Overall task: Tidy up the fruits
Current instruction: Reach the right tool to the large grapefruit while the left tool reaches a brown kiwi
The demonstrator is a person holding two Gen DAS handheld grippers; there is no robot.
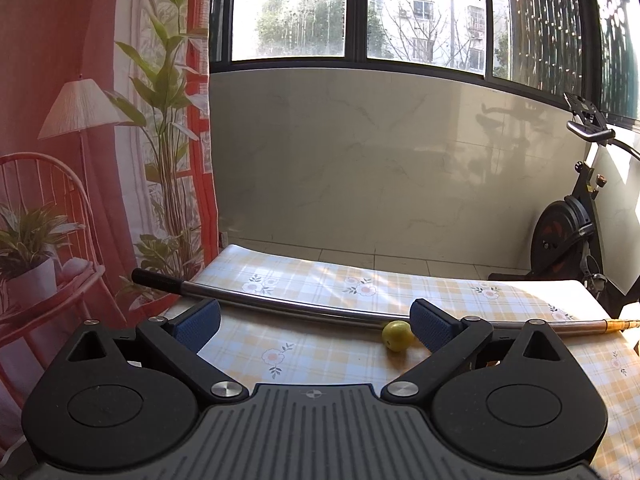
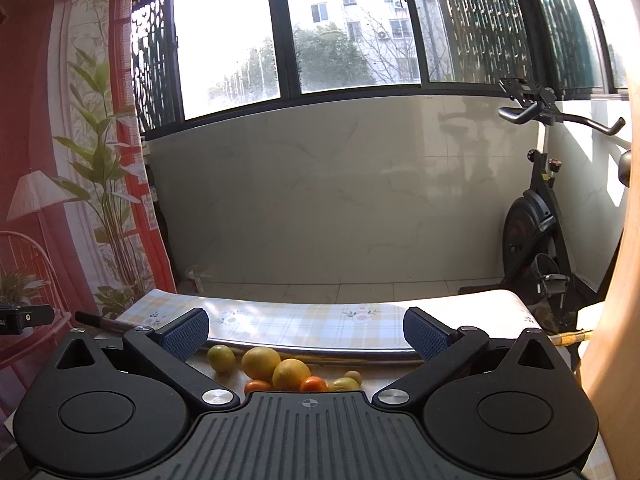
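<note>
In the left wrist view a small yellow-green citrus fruit (image 1: 397, 335) lies on the checked tablecloth (image 1: 312, 344), just left of the right finger pad. My left gripper (image 1: 316, 324) is open with nothing between its fingers. In the right wrist view several fruits lie in a cluster on the table: a yellow-green citrus (image 2: 221, 357), two larger yellow lemons (image 2: 261, 362) (image 2: 291, 373), two small orange fruits (image 2: 257, 386) (image 2: 313, 384) and small pale ones (image 2: 353, 377). My right gripper (image 2: 306, 332) hangs open above them, holding nothing.
A long metal pole with a black grip (image 1: 280, 304) lies across the table behind the fruit. An exercise bike (image 1: 572, 224) stands at the right by the tiled wall. A printed curtain (image 1: 100, 160) hangs at the left.
</note>
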